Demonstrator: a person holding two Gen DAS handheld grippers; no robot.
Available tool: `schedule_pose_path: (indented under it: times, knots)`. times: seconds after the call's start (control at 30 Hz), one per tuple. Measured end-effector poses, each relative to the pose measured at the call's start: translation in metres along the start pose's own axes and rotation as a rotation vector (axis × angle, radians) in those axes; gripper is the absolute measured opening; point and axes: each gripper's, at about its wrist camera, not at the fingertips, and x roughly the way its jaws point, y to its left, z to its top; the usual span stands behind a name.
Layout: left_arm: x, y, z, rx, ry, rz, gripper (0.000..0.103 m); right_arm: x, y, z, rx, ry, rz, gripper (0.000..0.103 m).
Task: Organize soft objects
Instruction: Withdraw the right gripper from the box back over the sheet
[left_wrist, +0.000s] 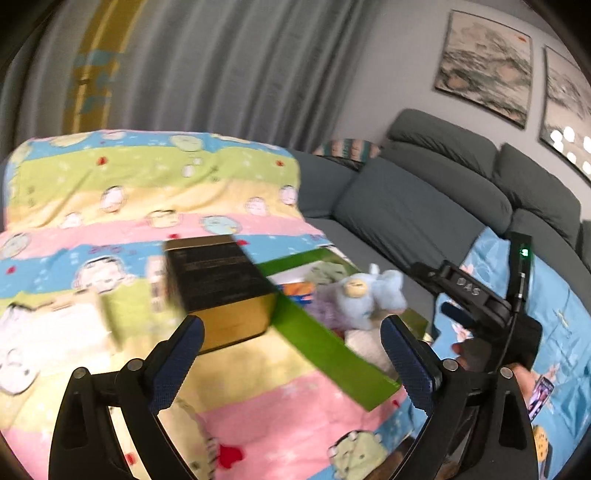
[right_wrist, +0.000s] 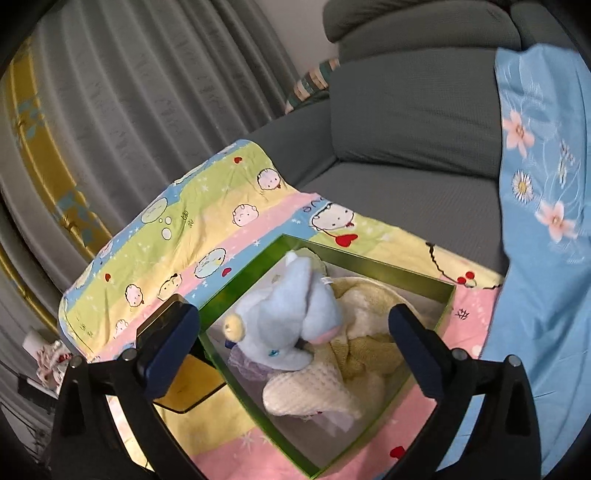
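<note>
A green open-topped box (right_wrist: 369, 264) sits on a cartoon-print blanket (right_wrist: 207, 206). Inside it lie a light blue plush toy (right_wrist: 291, 317), a cream waffle cloth (right_wrist: 314, 395) and a yellowish towel (right_wrist: 365, 354). My right gripper (right_wrist: 295, 343) hovers over the box, open, with nothing pressed between its pads. In the left wrist view my left gripper (left_wrist: 293, 354) is open and empty above the blanket (left_wrist: 147, 192), near the green box (left_wrist: 332, 350) and the blue plush (left_wrist: 365, 299). The right gripper's black body (left_wrist: 480, 306) shows at the right.
A black and gold box (left_wrist: 221, 288) stands on the blanket left of the green box. A blurred white item (left_wrist: 55, 328) lies at the left. A grey sofa (left_wrist: 424, 206) with a blue floral cloth (right_wrist: 546, 184) runs to the right. Grey curtains (left_wrist: 221, 66) hang behind.
</note>
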Motion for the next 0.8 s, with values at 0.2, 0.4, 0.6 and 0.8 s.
schedule_pose_path:
  times: [0.2, 0.4, 0.6, 0.8]
  knots:
    - [-0.033, 0.055, -0.021, -0.059, -0.041, 0.147, 0.096, -0.006, 0.024, -0.007, -0.053, 0.010, 0.014, 0.102]
    - [-0.044, 0.121, -0.053, -0.157, -0.041, 0.259, 0.096, -0.004, 0.054, -0.021, -0.105, 0.052, 0.069, 0.102]
    - [-0.059, 0.172, -0.068, -0.275, -0.030, 0.321, 0.096, 0.009, 0.096, -0.044, -0.202, 0.113, 0.118, 0.102]
    - [-0.078, 0.201, -0.073, -0.346, -0.037, 0.419, 0.096, 0.024, 0.129, -0.068, -0.226, 0.182, 0.197, 0.097]
